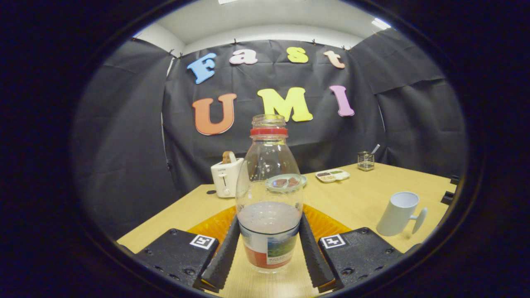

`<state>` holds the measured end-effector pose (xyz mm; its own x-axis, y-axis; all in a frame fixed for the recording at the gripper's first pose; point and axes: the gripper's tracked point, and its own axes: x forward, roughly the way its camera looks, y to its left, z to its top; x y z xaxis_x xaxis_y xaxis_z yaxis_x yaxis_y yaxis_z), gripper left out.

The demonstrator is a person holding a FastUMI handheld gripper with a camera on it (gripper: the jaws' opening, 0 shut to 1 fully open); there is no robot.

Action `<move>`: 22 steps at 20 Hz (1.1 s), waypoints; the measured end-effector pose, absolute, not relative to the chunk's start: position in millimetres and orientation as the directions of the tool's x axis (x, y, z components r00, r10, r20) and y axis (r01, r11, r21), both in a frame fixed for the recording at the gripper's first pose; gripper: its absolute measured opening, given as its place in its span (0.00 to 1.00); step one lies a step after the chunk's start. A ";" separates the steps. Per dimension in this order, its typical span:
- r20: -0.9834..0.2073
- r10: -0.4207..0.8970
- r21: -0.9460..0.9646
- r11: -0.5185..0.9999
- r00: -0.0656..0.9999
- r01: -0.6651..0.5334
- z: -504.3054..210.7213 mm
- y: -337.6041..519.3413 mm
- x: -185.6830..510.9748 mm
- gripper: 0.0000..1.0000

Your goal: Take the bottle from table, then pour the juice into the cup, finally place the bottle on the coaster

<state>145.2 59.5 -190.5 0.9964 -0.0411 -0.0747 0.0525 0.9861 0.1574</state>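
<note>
A clear plastic bottle [269, 194] with a red neck ring and no cap stands upright between my fingers. Pinkish juice fills roughly its lower third, above a printed label. My gripper [269, 221] is shut on the bottle, one finger pressing on each side at the juice line. The ribbed orange coaster [207, 225] lies on the table just behind the bottle and the fingertips. I cannot tell whether the bottle's base rests on the wood or hangs slightly above it. A white cup [398, 213] with a handle stands to the right, beyond the right finger.
On the wooden table [356, 198], a white toaster [225, 176] stands at the back left. A small plate [285, 182] shows through the bottle. Farther back right are a snack tray [332, 175] and a glass holder [366, 160] with a utensil.
</note>
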 end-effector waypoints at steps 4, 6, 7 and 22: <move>-0.069 -0.027 0.236 0.971 0.997 0.043 -167.4 49.2 138.4 0.78; -0.068 -0.024 0.276 0.960 0.997 0.042 -157.1 38.6 134.2 0.78; -0.064 -0.028 0.296 0.954 0.998 0.046 -151.5 31.6 132.2 0.78; -0.093 0.029 0.705 0.708 0.995 0.046 -125.8 -12.1 136.4 0.77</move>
<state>136.4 -12.1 -125.8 0.9952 0.0290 -0.0934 0.0455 0.7076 0.7051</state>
